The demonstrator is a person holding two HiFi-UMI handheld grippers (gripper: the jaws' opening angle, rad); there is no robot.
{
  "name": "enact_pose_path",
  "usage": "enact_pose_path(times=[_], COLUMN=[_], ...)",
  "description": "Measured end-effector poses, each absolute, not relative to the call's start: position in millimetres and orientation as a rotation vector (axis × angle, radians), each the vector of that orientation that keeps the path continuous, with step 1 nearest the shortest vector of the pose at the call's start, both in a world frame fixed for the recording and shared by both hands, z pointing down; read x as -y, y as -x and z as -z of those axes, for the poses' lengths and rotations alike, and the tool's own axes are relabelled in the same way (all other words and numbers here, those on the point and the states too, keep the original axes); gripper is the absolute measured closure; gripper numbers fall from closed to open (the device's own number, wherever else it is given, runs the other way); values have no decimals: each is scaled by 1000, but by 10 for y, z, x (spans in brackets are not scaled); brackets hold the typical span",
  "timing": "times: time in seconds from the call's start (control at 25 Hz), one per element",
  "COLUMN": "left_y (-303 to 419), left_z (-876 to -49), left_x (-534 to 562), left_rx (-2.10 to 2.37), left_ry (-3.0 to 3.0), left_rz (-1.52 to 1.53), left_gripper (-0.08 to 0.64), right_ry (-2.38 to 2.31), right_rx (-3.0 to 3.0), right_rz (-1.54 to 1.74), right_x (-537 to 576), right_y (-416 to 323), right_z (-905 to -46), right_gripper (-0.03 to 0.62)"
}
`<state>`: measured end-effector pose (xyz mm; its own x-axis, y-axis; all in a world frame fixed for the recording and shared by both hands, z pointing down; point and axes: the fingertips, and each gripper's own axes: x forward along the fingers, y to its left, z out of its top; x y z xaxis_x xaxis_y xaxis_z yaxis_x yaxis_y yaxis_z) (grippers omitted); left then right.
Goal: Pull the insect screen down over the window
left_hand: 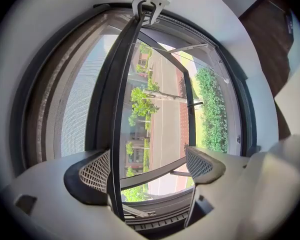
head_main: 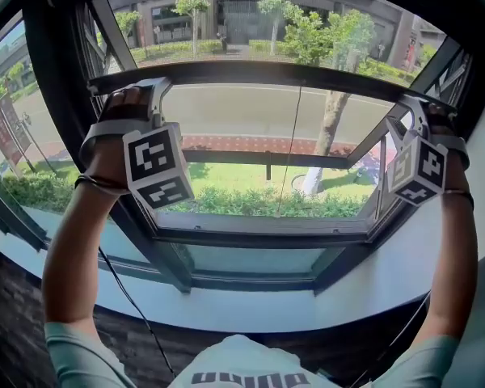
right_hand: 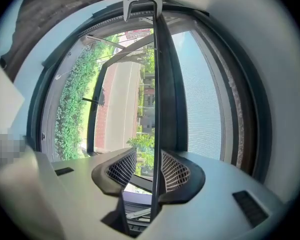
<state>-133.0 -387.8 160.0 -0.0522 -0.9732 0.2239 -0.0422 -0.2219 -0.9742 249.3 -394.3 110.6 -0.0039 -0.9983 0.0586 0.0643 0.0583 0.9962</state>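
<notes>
dark screen bar [head_main: 267, 75] across window frame [head_main: 259, 237], trees [head_main: 315, 35], road [head_main: 226, 111], grass [head_main: 234, 176] beyond

Arms raised; left gripper [left_hand: 150, 166], right gripper [right_hand: 142, 169], fingers [left_hand: 96, 171] apart.

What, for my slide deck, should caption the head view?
Left claw and right claw straddle the insect screen bar, partway down a window overlooking a street.

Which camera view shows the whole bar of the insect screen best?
The head view: the bar lies crosswise there, with nearly its whole length in sight. Each gripper view looks along it, so it shows only foreshortened, as a dark strip running away from the camera.
</notes>
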Motion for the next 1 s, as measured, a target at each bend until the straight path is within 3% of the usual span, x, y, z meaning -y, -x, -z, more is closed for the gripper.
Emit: enact_pose_path(times=[0.84, 1.0], left_y=[1323, 1314], left_z=[-3663, -3723], left_x=[3650, 3648], left_rx=[-965, -975], left_ry=[1587, 1578], left_rz=[1626, 1631], left_gripper=[96, 97], right_ry=[-831, -837], right_rx=[1179, 1202], right_rz=[976, 974], right_x=[3855, 3831], right_y=[-2550, -2564], right_z=[-3146, -3207], right_gripper=[452, 451])
